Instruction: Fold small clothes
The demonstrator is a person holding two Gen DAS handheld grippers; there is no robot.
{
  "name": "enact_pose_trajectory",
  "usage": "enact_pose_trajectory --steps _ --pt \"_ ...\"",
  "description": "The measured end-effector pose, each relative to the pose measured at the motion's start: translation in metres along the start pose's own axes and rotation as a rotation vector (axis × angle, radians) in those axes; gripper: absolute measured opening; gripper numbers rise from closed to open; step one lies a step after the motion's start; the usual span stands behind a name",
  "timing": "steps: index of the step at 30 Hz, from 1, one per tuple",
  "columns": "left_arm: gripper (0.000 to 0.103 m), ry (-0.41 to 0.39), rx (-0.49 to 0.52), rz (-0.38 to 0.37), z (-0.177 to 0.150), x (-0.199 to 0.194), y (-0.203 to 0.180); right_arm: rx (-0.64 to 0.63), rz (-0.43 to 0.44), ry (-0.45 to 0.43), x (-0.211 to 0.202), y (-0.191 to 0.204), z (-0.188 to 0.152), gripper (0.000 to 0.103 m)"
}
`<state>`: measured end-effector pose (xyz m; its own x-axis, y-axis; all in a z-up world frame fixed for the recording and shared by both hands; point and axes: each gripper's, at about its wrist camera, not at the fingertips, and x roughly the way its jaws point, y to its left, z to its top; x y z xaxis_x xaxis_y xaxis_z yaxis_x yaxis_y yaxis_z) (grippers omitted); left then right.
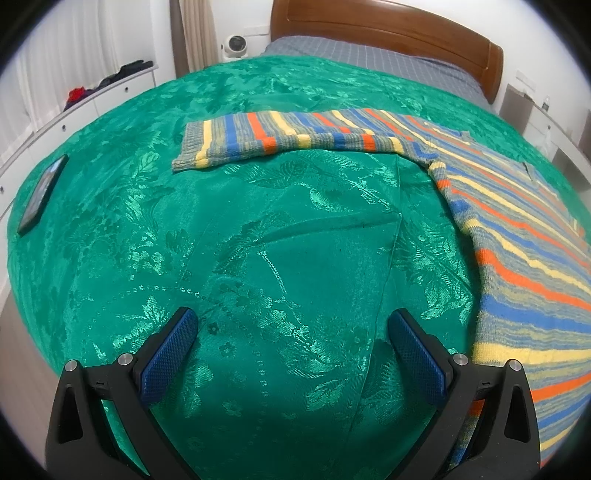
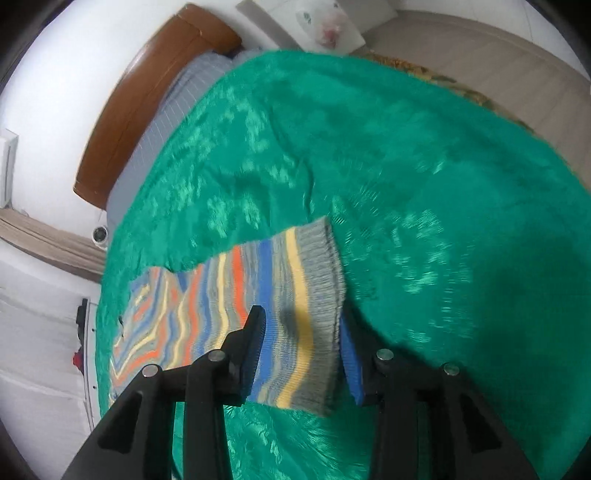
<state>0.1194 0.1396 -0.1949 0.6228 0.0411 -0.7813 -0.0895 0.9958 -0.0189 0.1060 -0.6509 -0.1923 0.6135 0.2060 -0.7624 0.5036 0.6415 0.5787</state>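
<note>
A knitted sweater [image 1: 517, 229] striped in blue, orange, yellow and grey lies flat on the green bedspread [image 1: 258, 221], with one sleeve [image 1: 280, 138] stretched out to the left. My left gripper [image 1: 291, 317] hovers open over bare bedspread, just left of the sweater's hem, with nothing between its fingers. In the right wrist view the other sleeve [image 2: 295, 280] runs toward the camera, and its grey cuff end lies between the fingers of my right gripper [image 2: 301, 314]. The jaws stand apart at the sleeve's two edges, and the pads do not squeeze it.
A dark phone or tablet [image 1: 42, 192] lies on the bedspread at the far left. A wooden headboard [image 1: 388, 33] and grey sheet are at the back. White drawers [image 1: 92, 99] run along the left wall. The floor [image 2: 480, 55] shows past the bed's far edge.
</note>
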Motion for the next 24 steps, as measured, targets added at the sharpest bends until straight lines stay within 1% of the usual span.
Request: enact_pose_trajectory --steps 1,2,4,5,6,8,10,11,13,14,15,17,19,20,22,23,24 --pt "0.103 0.0 0.0 0.001 0.0 0.0 0.0 -0.036 -0.07 -0.005 0.001 0.005 -0.001 0.008" --pt "0.103 0.0 -0.002 0.001 0.0 0.0 -0.001 -0.061 -0.139 -0.015 0.0 0.008 -0.002 0.001" --pt "0.103 0.0 -0.006 -0.002 0.0 0.0 0.0 -0.074 -0.207 -0.061 -0.011 0.018 -0.002 0.001" --pt "0.103 0.0 -0.007 -0.002 0.0 0.0 0.0 -0.085 -0.221 -0.076 -0.014 0.025 -0.001 0.001" --pt "0.103 0.0 -0.008 -0.003 0.0 0.0 0.0 -0.117 -0.233 -0.104 -0.022 0.041 -0.001 0.001" --pt "0.103 -0.001 -0.011 -0.008 0.0 0.0 0.001 -0.188 -0.194 -0.153 -0.037 0.075 0.001 0.001" --pt "0.103 -0.002 -0.016 -0.017 0.001 0.0 0.003 -0.287 -0.112 -0.199 -0.058 0.129 0.001 0.002" --pt "0.103 -0.003 -0.018 -0.021 0.001 0.0 0.004 -0.325 -0.072 -0.209 -0.064 0.151 -0.001 0.002" --pt "0.103 -0.005 -0.021 -0.025 0.002 0.0 0.005 -0.436 0.02 -0.221 -0.077 0.213 -0.009 0.002" --pt "0.103 -0.005 -0.021 -0.026 0.002 0.0 0.005 -0.477 0.054 -0.217 -0.08 0.236 -0.014 0.002" --pt "0.103 -0.006 -0.022 -0.027 0.002 0.0 0.005 -0.529 0.095 -0.208 -0.08 0.266 -0.021 0.002" --pt "0.103 -0.005 -0.022 -0.026 0.002 0.0 0.005 -0.612 0.156 -0.167 -0.069 0.322 -0.04 0.002" --pt "0.103 -0.005 -0.023 -0.03 0.002 0.0 0.005 -0.675 0.189 -0.125 -0.049 0.365 -0.06 0.002" --pt "0.103 -0.005 -0.024 -0.033 0.002 -0.001 0.005 -0.695 0.197 -0.108 -0.04 0.378 -0.069 0.002" --pt "0.103 -0.004 -0.026 -0.04 0.002 -0.001 0.006 -0.738 0.208 -0.057 -0.005 0.411 -0.097 0.002" --pt "0.103 -0.004 -0.026 -0.043 0.002 -0.002 0.007 -0.746 0.212 -0.035 0.008 0.419 -0.105 0.003" --pt "0.103 -0.004 -0.027 -0.045 0.002 -0.002 0.006 -0.744 0.223 0.01 0.03 0.428 -0.118 0.004"
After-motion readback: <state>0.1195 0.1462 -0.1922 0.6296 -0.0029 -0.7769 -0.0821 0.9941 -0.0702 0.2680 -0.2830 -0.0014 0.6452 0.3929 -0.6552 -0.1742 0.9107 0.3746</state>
